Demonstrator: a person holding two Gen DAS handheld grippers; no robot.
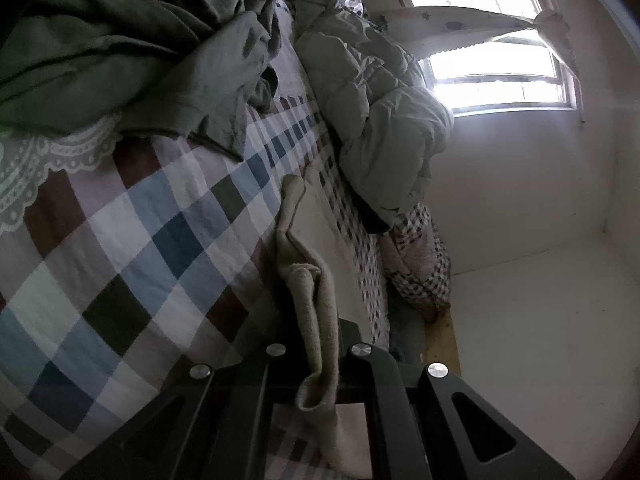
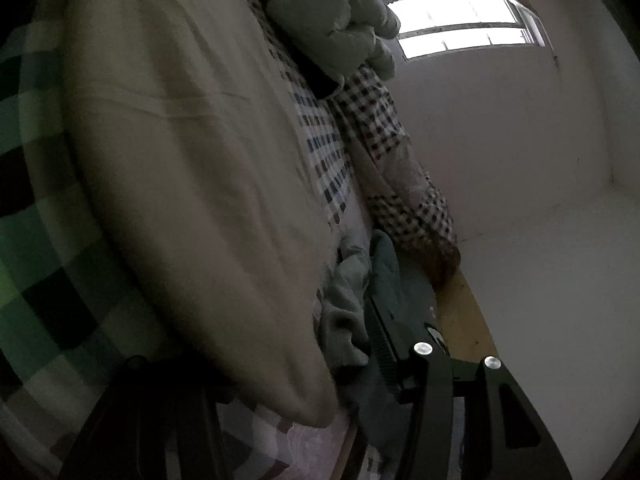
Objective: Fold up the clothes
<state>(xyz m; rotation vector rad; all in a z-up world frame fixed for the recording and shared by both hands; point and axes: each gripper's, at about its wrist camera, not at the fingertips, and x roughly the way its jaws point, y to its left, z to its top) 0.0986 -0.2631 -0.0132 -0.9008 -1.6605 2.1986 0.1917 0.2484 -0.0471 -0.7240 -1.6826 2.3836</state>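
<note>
A beige garment (image 1: 304, 280) lies on the checked bedspread (image 1: 140, 240). My left gripper (image 1: 316, 332) is shut on a bunched fold of it, and the cloth hangs down between the black fingers. In the right wrist view the same beige garment (image 2: 192, 140) spreads flat and wide across the bed. My right gripper (image 2: 256, 340) is open, with the garment's near edge lying between its jaws, which stand well apart. Its right finger (image 2: 380, 320) rests beside a crumpled pale green cloth (image 2: 348, 300).
A heap of dark green clothes (image 1: 140, 52) and a white lace cloth (image 1: 40, 160) lie at the upper left. A pale green puffer jacket (image 1: 380, 112) and a small-checked quilt (image 2: 400, 184) line the wall side. The wooden bed edge (image 2: 468, 320), white wall and bright window (image 1: 500, 76) follow.
</note>
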